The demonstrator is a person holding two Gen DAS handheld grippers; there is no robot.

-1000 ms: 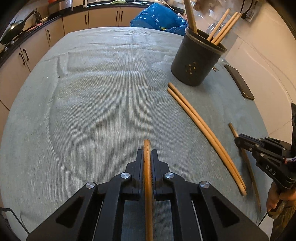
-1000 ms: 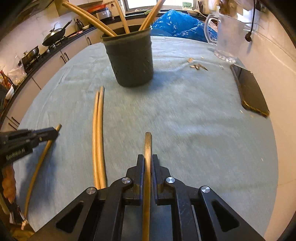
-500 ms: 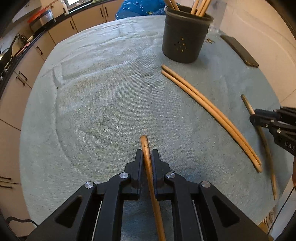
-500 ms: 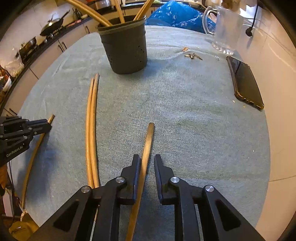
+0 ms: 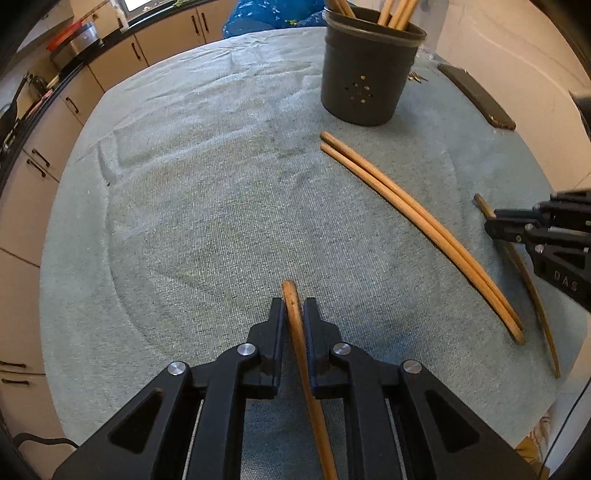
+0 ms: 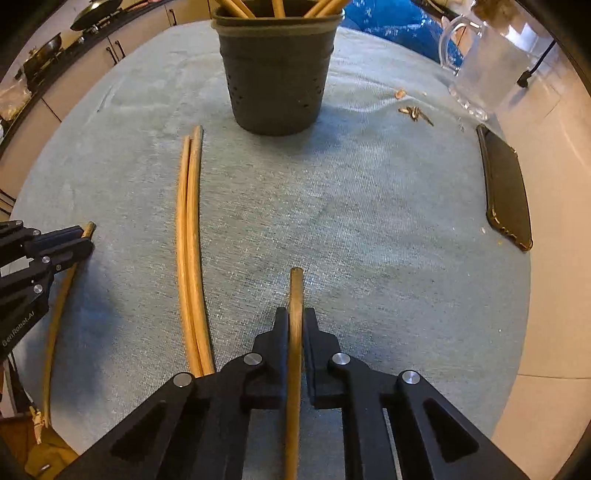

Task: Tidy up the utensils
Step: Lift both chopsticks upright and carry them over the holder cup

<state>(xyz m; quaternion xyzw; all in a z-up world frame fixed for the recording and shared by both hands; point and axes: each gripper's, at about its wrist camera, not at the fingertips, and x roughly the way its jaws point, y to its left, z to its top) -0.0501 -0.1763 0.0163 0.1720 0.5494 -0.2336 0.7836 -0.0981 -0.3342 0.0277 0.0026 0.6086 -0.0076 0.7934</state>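
Note:
My left gripper is shut on a wooden chopstick whose tip pokes out past the fingertips, low over the cloth. My right gripper is shut on another wooden chopstick; it also shows at the right of the left wrist view. A pair of chopsticks lies side by side on the cloth between the grippers, also in the right wrist view. A dark perforated utensil holder with several chopsticks stands at the far side, also in the right wrist view.
The table is covered with a grey-green cloth. A black phone lies near the right edge, a clear glass jug behind it, small crumbs beside the holder. A blue bag and kitchen cabinets sit beyond.
The right gripper opened on its chopstick half a second ago and has shut on it again. Both grippers have drawn back and lowered toward the cloth; the holder looks farther away.

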